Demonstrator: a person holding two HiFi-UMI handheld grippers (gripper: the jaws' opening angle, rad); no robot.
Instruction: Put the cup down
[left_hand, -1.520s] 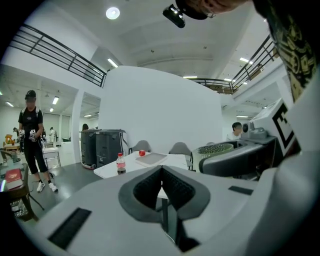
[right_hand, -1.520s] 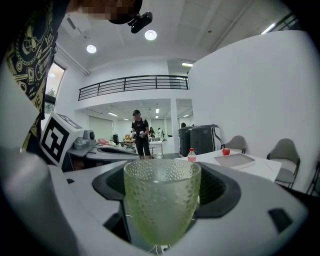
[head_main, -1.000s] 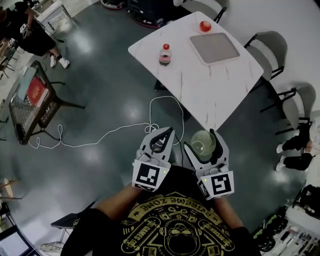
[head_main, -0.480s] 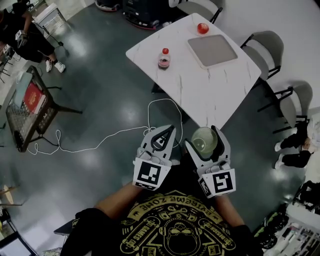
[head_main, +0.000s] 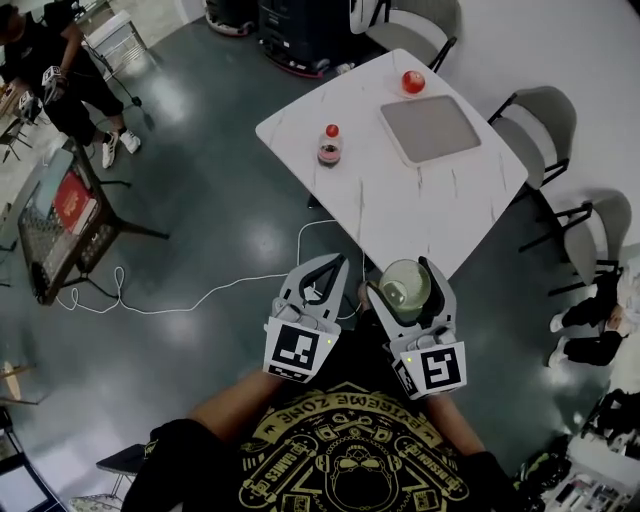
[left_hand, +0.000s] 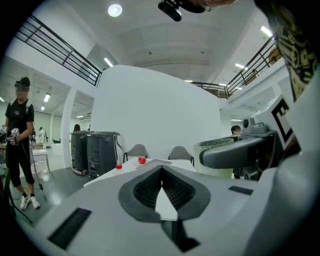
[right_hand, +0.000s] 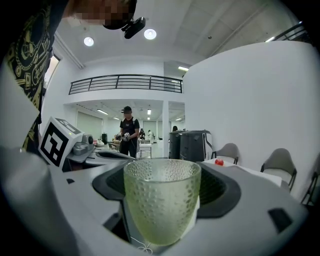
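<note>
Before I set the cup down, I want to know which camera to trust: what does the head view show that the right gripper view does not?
Only the head view shows the flat grey square tray, the small red-capped bottle and the looped white cable. Only the right gripper view shows the black balcony railing and the round ceiling lights. Both show the pale green dimpled glass cup clamped in the right gripper, the white marbled table and the small red round object on it.

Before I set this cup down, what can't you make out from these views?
Cup contents: right gripper view, dimpled glass obscures them; head view, too small.
Red round thing on the table: head view, too small to identify.
Bottle label: head view, too small.
</note>
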